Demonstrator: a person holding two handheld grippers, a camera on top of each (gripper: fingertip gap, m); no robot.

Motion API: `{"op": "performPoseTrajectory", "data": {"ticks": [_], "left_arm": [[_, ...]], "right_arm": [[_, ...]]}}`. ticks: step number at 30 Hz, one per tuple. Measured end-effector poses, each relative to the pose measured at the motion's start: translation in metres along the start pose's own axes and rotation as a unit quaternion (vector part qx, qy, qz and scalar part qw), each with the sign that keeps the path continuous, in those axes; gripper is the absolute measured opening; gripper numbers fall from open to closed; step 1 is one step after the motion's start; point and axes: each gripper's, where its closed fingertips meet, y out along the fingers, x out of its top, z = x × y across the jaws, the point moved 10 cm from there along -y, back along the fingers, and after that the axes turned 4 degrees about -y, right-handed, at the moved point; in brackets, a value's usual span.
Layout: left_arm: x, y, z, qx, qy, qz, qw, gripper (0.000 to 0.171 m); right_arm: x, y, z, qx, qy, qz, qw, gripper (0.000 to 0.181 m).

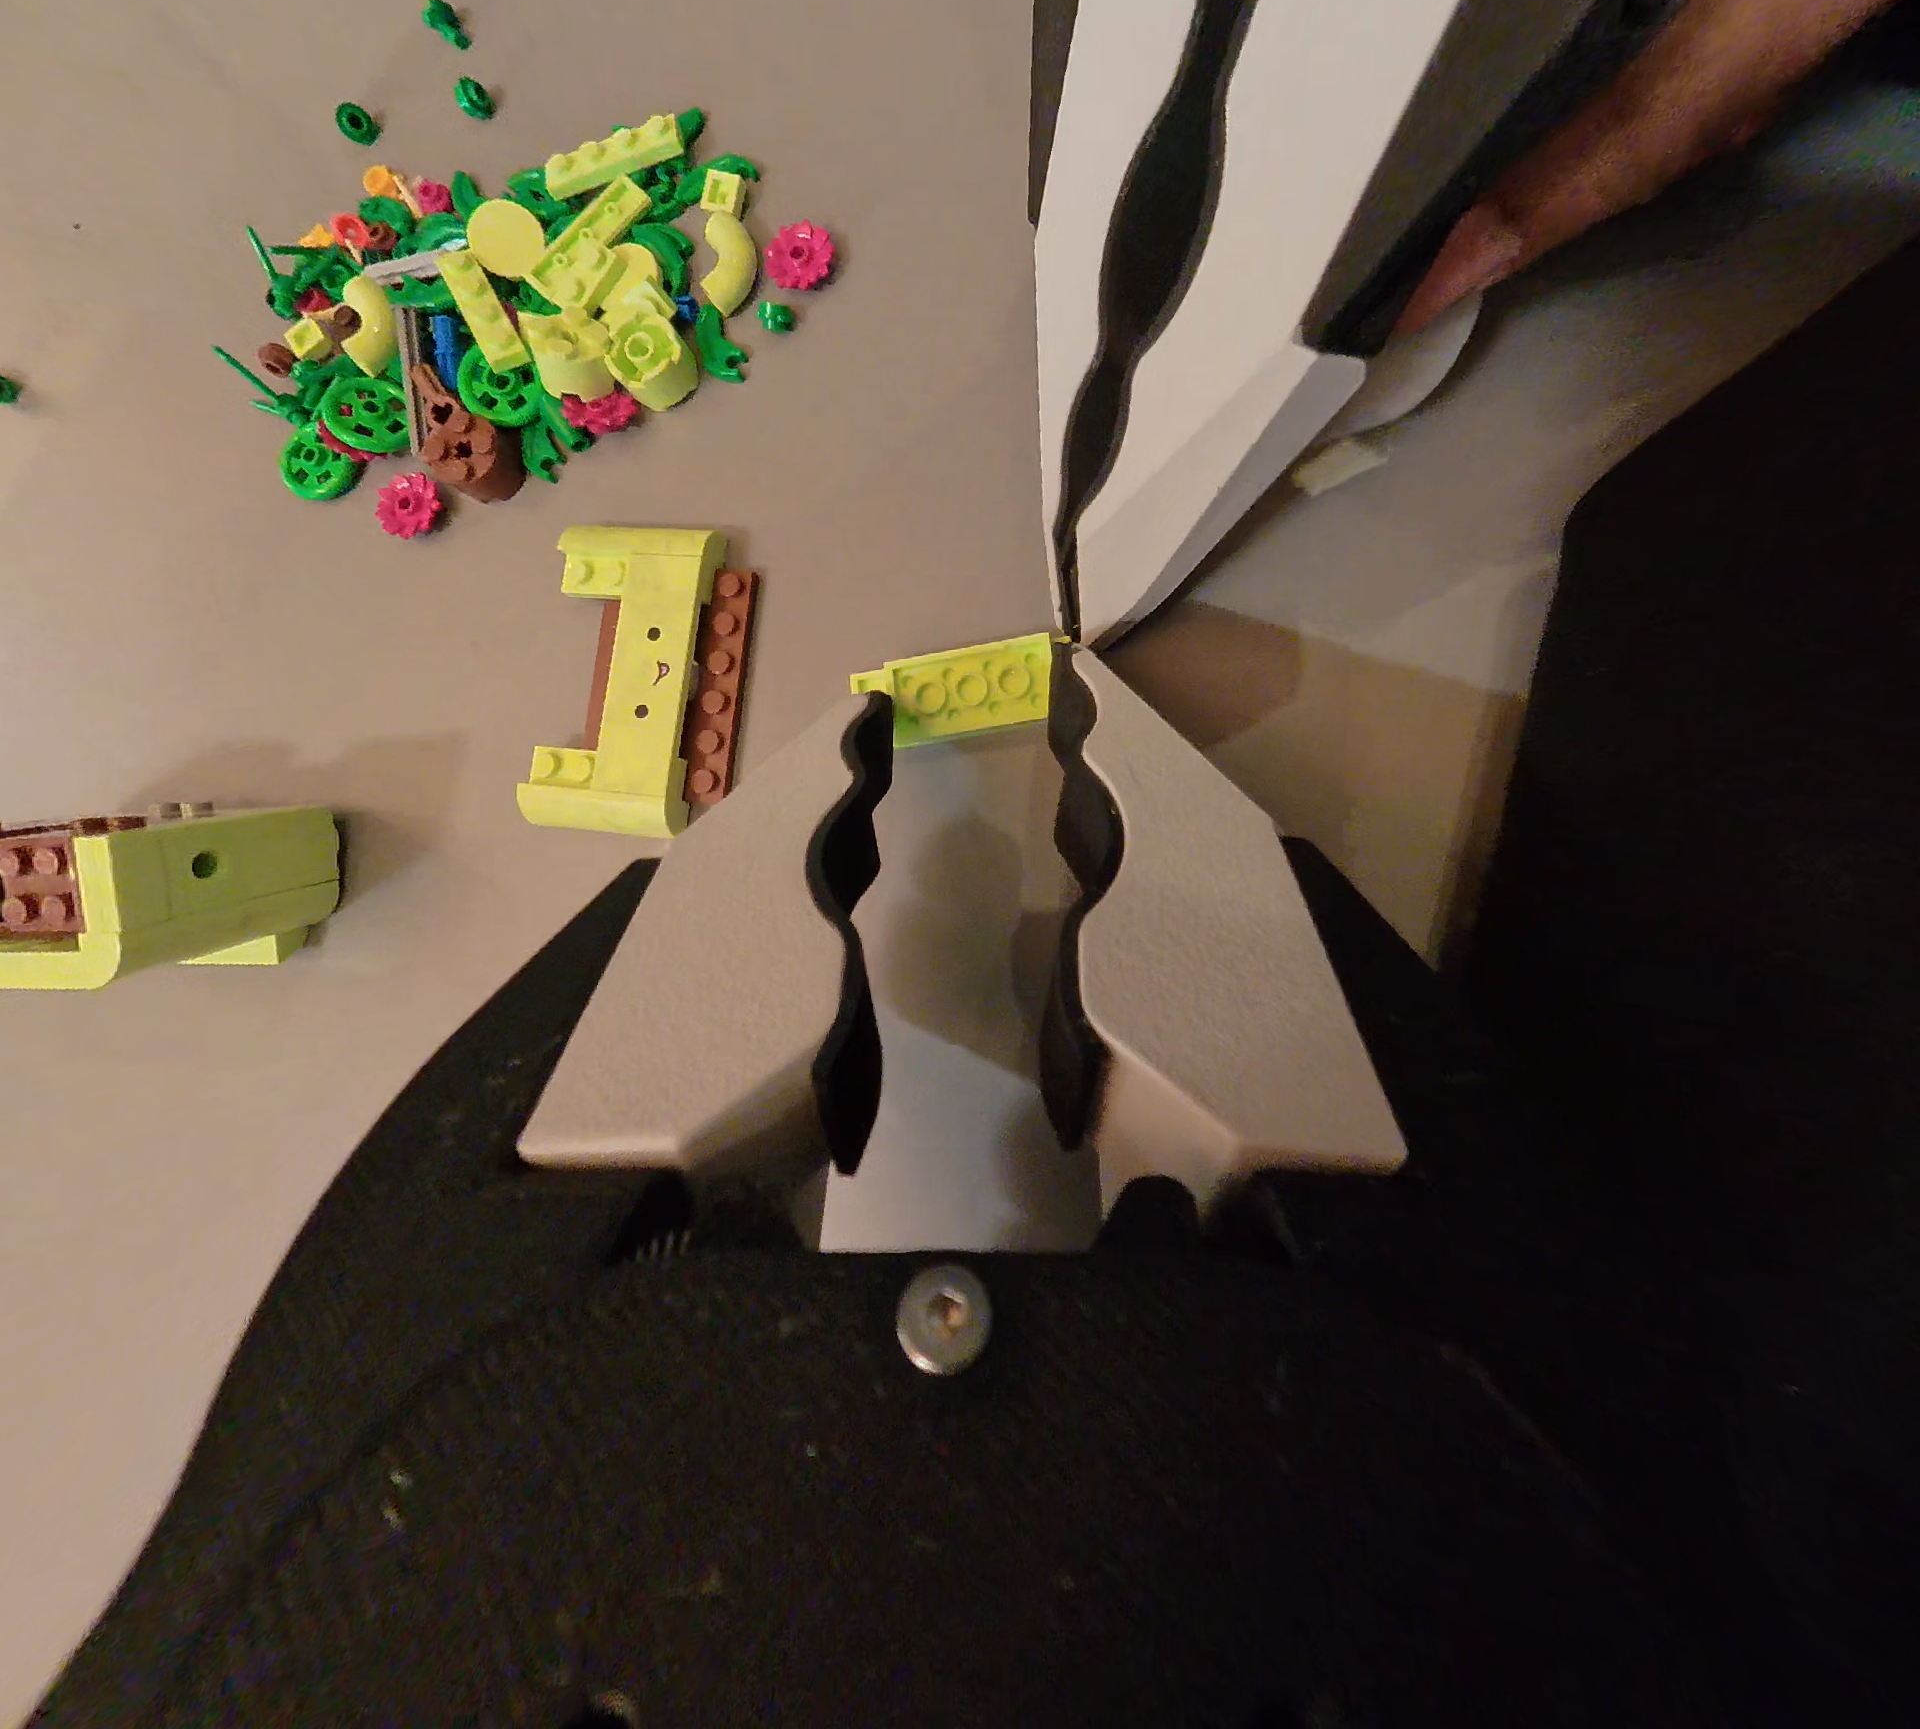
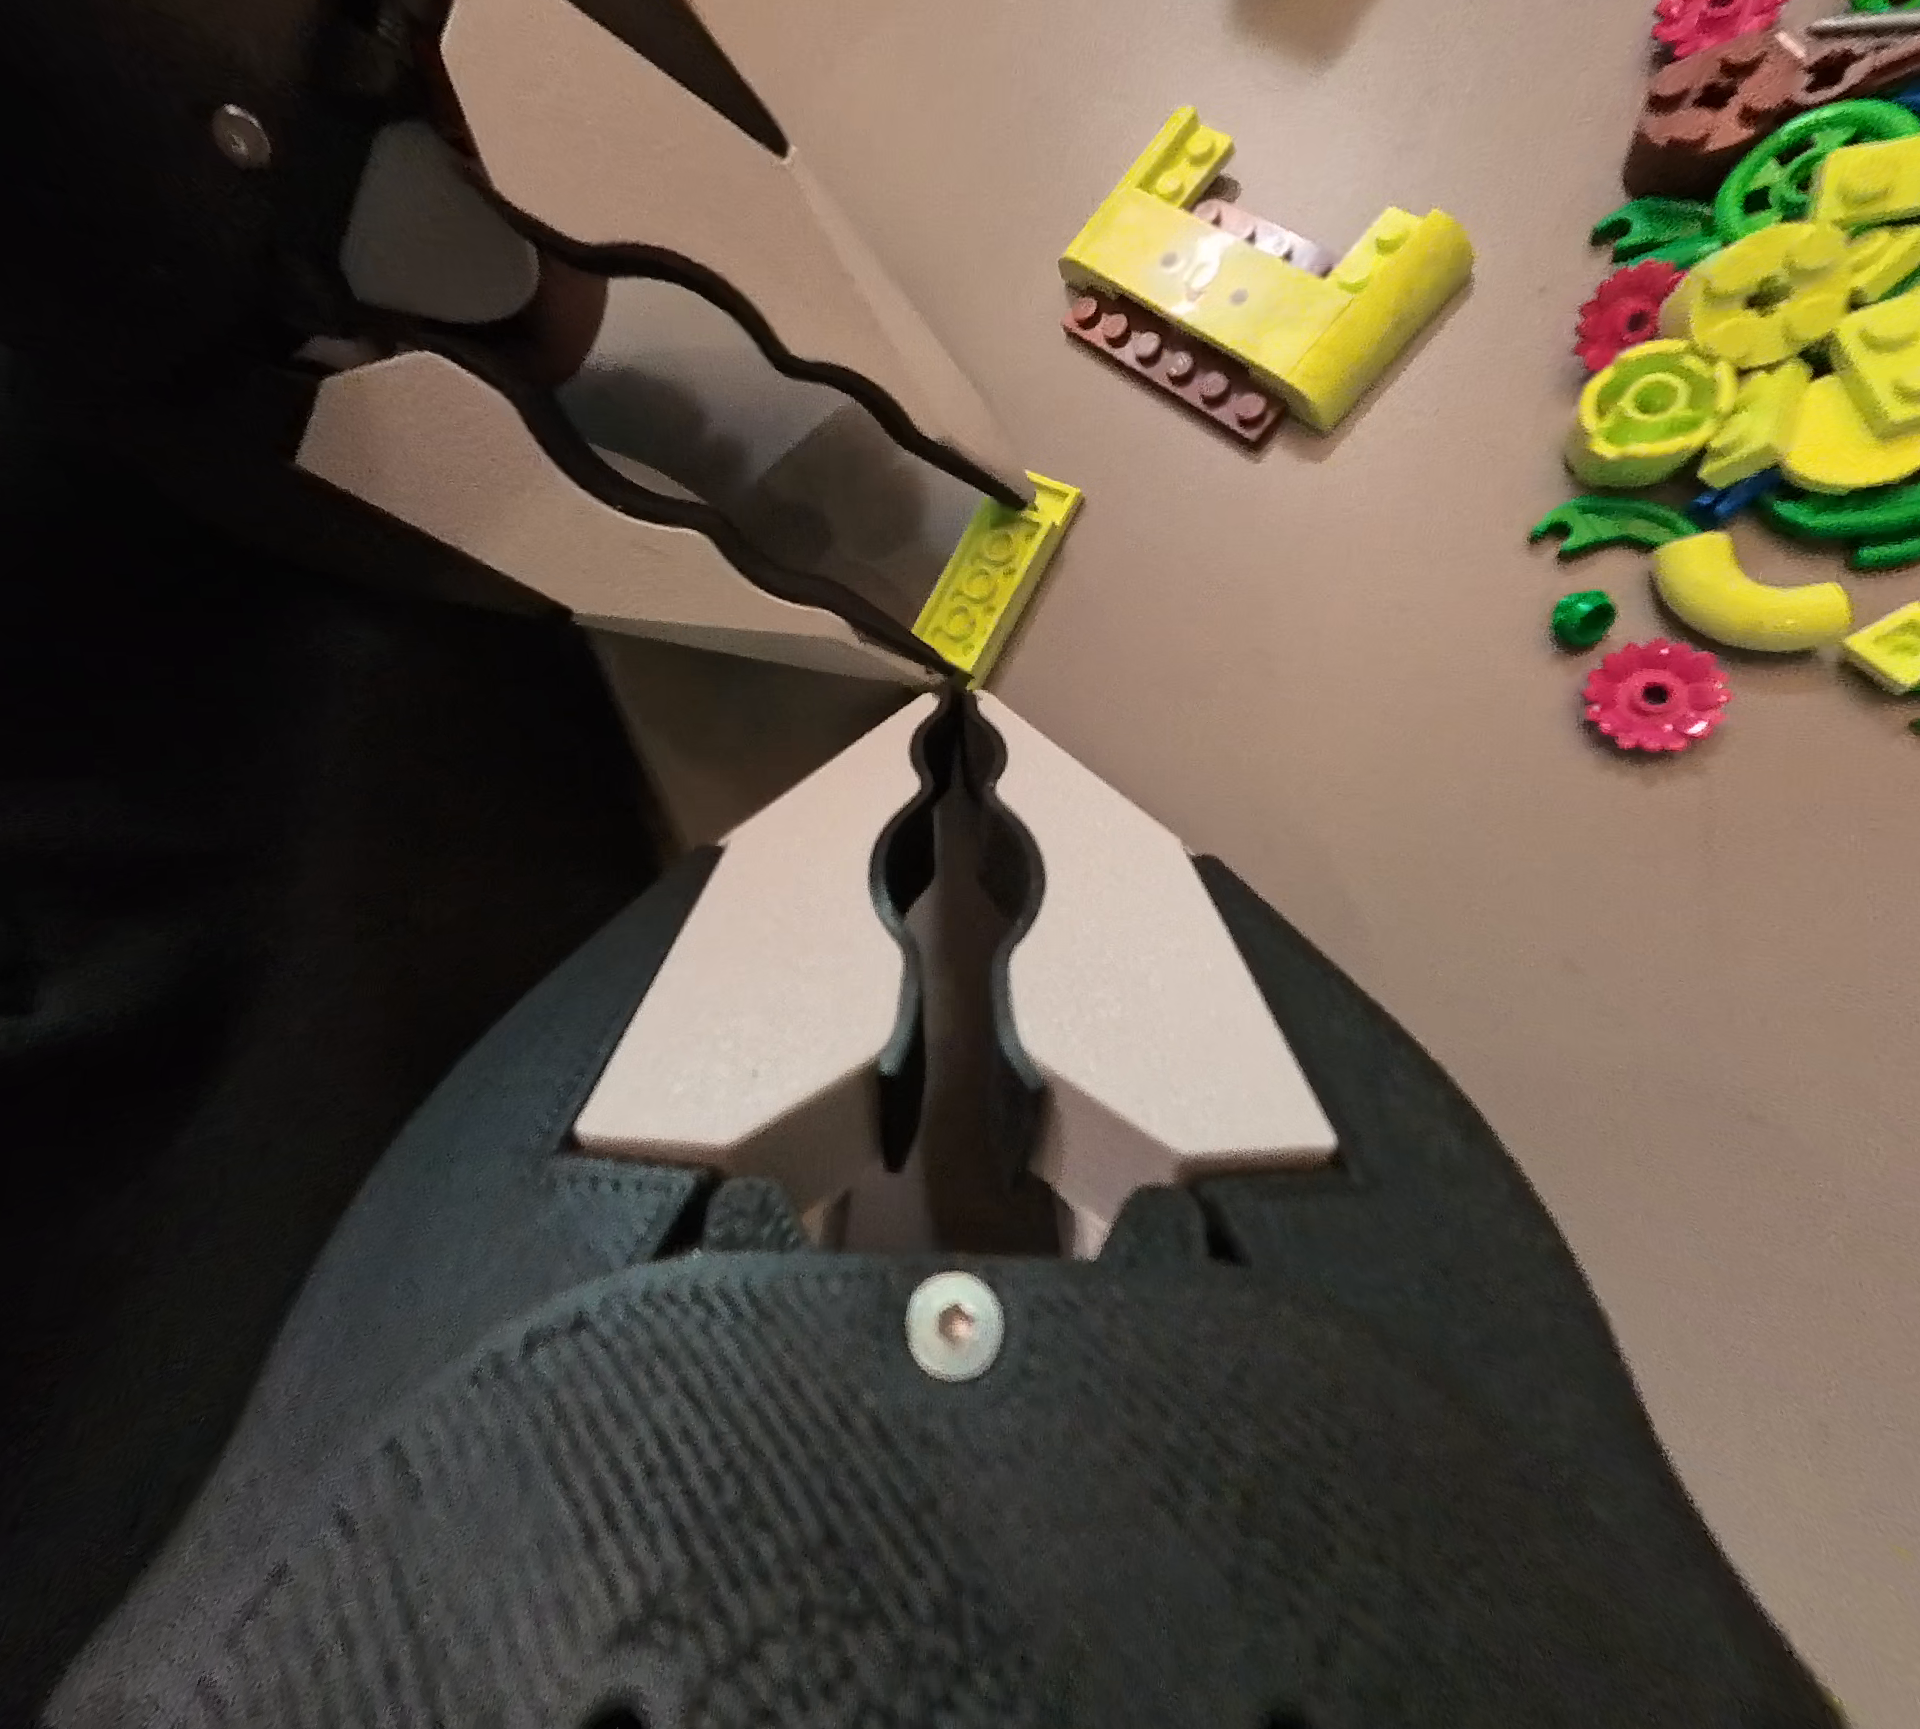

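My left gripper (image 1: 971,703) is shut on a small lime plate (image 1: 971,687), studs up, gripped end to end between its fingertips just above the beige table (image 1: 208,1212). The same plate (image 2: 997,578) shows in the right wrist view, held by the left gripper (image 2: 971,573) reaching in from the left. My right gripper (image 2: 940,703) is shut, and its tips touch the plate's near corner. I cannot tell whether they pinch it. In the left wrist view the right gripper (image 1: 1070,635) comes down from the top and meets the plate's right end.
A lime and brown U-shaped assembly (image 1: 644,682) (image 2: 1247,297) lies beside the plate. A pile of lime, green, brown and pink pieces (image 1: 499,308) (image 2: 1787,329) lies beyond it. A larger lime build (image 1: 177,879) sits at the left. The table edge (image 1: 1538,744) drops to darkness on the right.
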Motion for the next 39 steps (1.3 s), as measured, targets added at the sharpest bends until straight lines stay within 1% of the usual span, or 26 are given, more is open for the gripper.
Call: {"op": "performPoseTrajectory", "data": {"ticks": [3,5,6,7,8,10,12,13,15,16,17,19,20,22,24,26,28,29,30,32,34,39], "left_arm": [[-0.001,-0.001,0.004,-0.012,-0.012,0.0,1.0,0.028],[-0.002,-0.002,0.008,-0.027,-0.032,-0.004,0.999,0.026],[-0.003,-0.007,0.015,-0.011,-0.025,-0.026,0.999,0.0],[-0.003,-0.01,0.02,-0.039,-0.07,-0.041,0.996,0.0],[-0.004,-0.01,0.022,-0.054,-0.088,-0.036,0.994,0.0],[-0.01,-0.005,0.019,0.005,-0.035,-0.012,0.999,0.0],[-0.01,-0.003,0.014,0.005,-0.035,-0.022,0.999,0.001],[-0.009,-0.004,0.014,-0.003,-0.045,-0.04,0.998,0.006],[-0.005,-0.01,0.018,-0.036,-0.081,-0.082,0.993,0.024],[-0.005,-0.012,0.019,-0.055,-0.095,-0.09,0.99,0.038],[-0.006,-0.011,0.02,-0.074,-0.103,-0.083,0.988,0.05],[-0.011,-0.007,0.018,-0.098,-0.105,-0.04,0.989,0.069],[-0.015,-0.004,0.016,-0.095,-0.1,-0.025,0.99,0.071],[-0.016,-0.002,0.011,-0.073,-0.076,-0.036,0.994,0.065],[-0.015,0.0,0.008,-0.063,-0.064,-0.036,0.995,0.063],[-0.014,0.001,0.006,-0.058,-0.054,-0.036,0.996,0.059],[-0.014,0.001,0.004,-0.06,-0.046,-0.037,0.996,0.052],[-0.014,0.001,0.003,-0.063,-0.042,-0.037,0.996,0.048],[-0.014,0.001,0.003,-0.067,-0.039,-0.037,0.996,0.047],[-0.013,0.002,0.003,-0.073,-0.034,-0.036,0.996,0.047],[-0.012,0.003,0.003,-0.091,-0.03,-0.036,0.995,0.047],[-0.01,0.005,0.005,-0.136,-0.001,-0.037,0.99,0.046]], "right_arm": [[0.005,0.001,0.005,-0.024,-0.021,0.029,0.999,0.0],[0.007,0.001,0.006,-0.025,-0.025,0.042,0.999,0.0],[0.007,0.001,0.006,-0.024,-0.024,0.046,0.998,0.0],[0.007,0.001,0.006,-0.026,-0.025,0.045,0.998,0.0],[0.007,0.002,0.006,-0.028,-0.03,0.04,0.998,0.0],[0.007,0.002,0.006,-0.03,-0.031,0.033,0.999,0.0],[0.007,0.002,0.005,-0.028,-0.032,0.03,0.999,0.0],[0.006,0.002,0.005,-0.026,-0.031,0.026,0.999,0.0],[0.005,0.002,0.004,-0.024,-0.031,0.014,0.999,0.0],[0.004,0.002,0.004,-0.023,-0.029,0.01,0.999,0.0],[0.003,0.001,0.004,-0.022,-0.028,0.005,0.999,0.0],[0.0,0.0,0.005,-0.018,-0.028,-0.003,0.999,0.0],[0.0,-0.002,0.005,-0.019,-0.034,-0.014,0.999,0.005],[0.002,-0.008,0.007,-0.022,-0.065,-0.045,0.997,0.013],[0.007,-0.014,0.009,-0.031,-0.121,-0.079,0.989,0.019],[0.011,-0.018,0.01,-0.047,-0.205,-0.103,0.972,0.028],[0.012,-0.017,0.007,-0.071,-0.294,-0.1,0.948,0.035],[0.012,-0.015,0.004,-0.072,-0.328,-0.091,0.938,0.036],[0.012,-0.012,0.001,-0.062,-0.353,-0.081,0.93,0.038],[0.013,-0.005,-0.003,-0.018,-0.378,-0.056,0.924,0.036],[0.014,-0.001,-0.006,0.038,-0.379,-0.027,0.924,0.038],[0.016,0.005,-0.012,0.104,-0.382,0.025,0.918,0.039]]}}
